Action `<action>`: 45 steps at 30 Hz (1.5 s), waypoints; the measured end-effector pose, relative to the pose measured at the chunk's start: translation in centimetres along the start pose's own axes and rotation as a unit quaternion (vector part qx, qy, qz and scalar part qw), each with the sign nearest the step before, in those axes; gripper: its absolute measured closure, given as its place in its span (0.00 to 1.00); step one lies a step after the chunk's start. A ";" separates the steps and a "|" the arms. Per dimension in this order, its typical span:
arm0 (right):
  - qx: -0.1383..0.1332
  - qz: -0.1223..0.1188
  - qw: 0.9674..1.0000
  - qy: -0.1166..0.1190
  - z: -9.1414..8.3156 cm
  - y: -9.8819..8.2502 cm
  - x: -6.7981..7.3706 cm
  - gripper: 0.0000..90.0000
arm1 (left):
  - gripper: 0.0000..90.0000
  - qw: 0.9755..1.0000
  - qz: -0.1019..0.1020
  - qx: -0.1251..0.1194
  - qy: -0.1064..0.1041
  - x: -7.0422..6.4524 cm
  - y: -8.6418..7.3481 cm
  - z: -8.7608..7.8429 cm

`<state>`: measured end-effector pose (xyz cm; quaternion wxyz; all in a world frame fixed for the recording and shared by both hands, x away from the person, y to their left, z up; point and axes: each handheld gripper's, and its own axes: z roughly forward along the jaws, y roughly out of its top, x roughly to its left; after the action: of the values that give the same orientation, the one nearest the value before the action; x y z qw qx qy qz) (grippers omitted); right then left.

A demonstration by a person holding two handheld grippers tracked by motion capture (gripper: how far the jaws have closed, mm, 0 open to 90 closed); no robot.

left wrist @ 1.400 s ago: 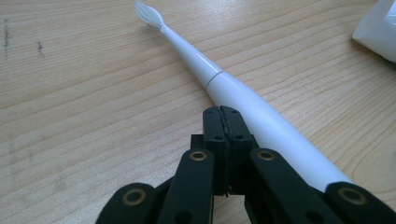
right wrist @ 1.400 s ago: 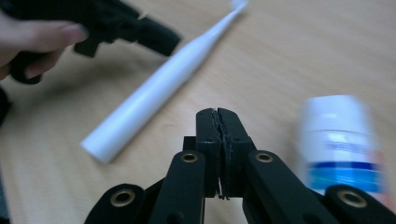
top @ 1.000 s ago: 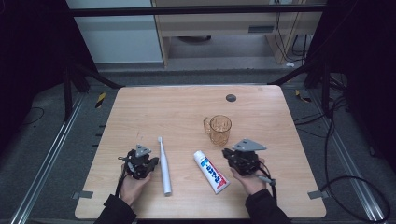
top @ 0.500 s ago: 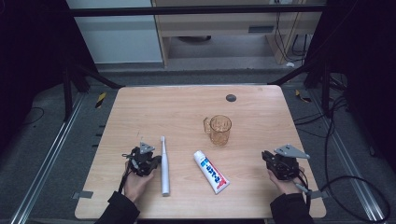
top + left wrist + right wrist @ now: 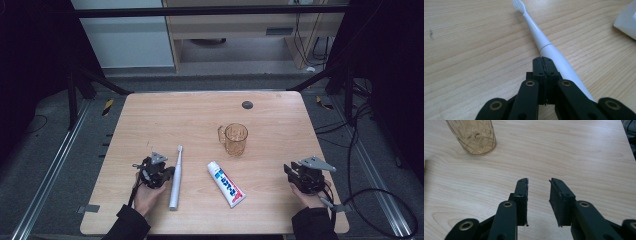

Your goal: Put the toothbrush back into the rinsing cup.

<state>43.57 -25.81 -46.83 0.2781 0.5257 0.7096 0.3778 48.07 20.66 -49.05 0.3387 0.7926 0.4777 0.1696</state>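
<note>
With the toothbrush (image 5: 175,176) lying on the bench (image 5: 165,115) just right of the clenched, empty left claw (image 5: 161,172), the right claw (image 5: 292,172) is resting near the right edge, its jaws having just been opening on nothing, probably readying for a grasp.

Light wooden table (image 5: 165,115) carrying a few bathroom things

A white toothbrush (image 5: 175,176) is lying near the front left, a toothpaste tube (image 5: 226,183) is lying slantwise just right of it, an amber glass mug (image 5: 235,138) is standing upright behind the tube, and a small dark disc (image 5: 247,104) is sitting near the far edge.
</note>
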 end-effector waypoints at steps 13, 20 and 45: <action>0.006 -0.006 1.000 -0.001 0.4 -0.2 0.0 0.69 | 1.00 1.000 0.013 -0.001 -0.011 -1.0 0.6 0.3; 0.005 -0.006 1.000 -0.002 0.4 -0.2 0.0 0.68 | 1.00 1.000 0.019 0.001 -0.012 -1.0 0.6 -0.4; 0.007 -0.008 1.000 0.000 0.3 -0.3 0.1 0.68 | 1.00 0.999 0.041 0.024 -0.012 -1.1 -0.3 -2.3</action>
<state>43.61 -25.68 -47.22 0.2777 0.5216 0.7164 0.3709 45.93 20.67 -47.58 0.3185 0.8212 0.4448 0.1624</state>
